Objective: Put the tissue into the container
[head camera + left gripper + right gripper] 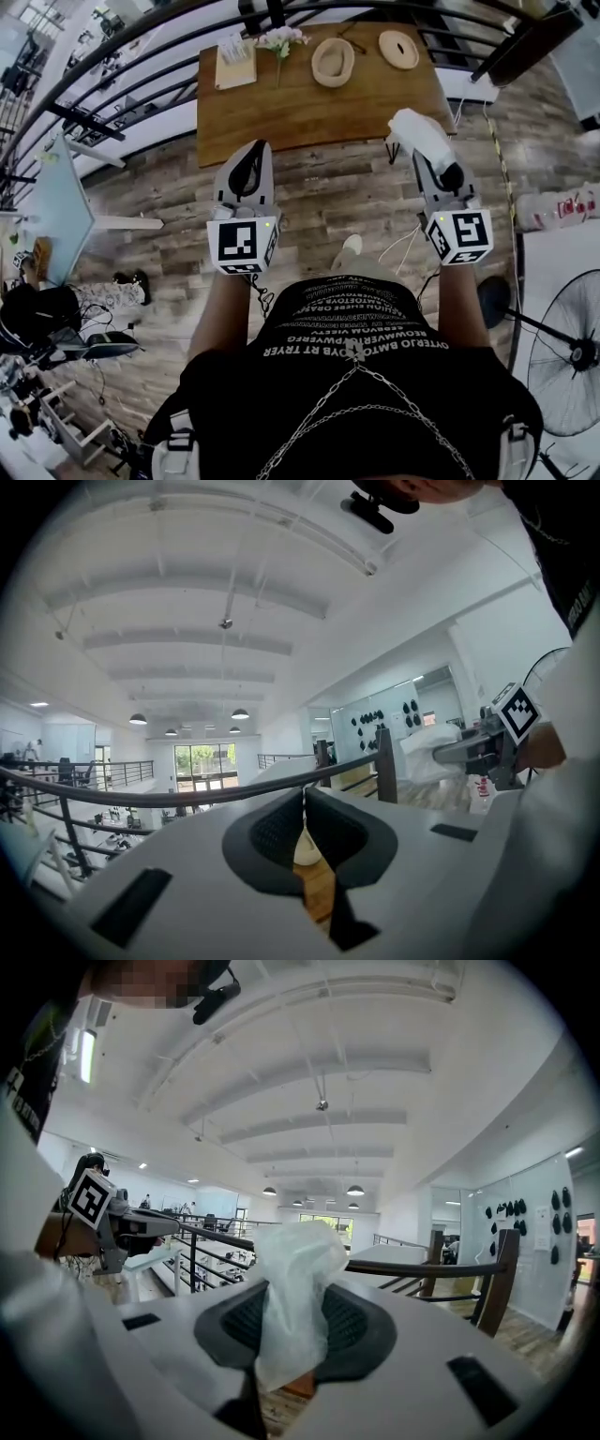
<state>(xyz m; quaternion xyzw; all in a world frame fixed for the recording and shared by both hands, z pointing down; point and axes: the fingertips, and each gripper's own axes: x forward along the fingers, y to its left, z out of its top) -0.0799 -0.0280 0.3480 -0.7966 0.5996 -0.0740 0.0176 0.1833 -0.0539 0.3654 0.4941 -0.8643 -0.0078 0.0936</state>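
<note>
Hovering short of wooden table (309,112), black railing (112,58) beyond fingertips. Left gripper (303,808) jaws together, empty. Right gripper (292,1330) clamped on white tissue (298,1269). Woven container (333,62) ahead of fingers, flowers (281,39) just left.

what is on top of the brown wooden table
On the table: a pale square box with white paper sticking up, a small flower bunch, a tan woven bowl, a flat woven mat. The paper hides the box's inside.

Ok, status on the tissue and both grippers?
Right gripper shut on crumpled white tissue. Left gripper shut, empty. Round woven basket sits on brown wooden table ahead; nothing seen between.
</note>
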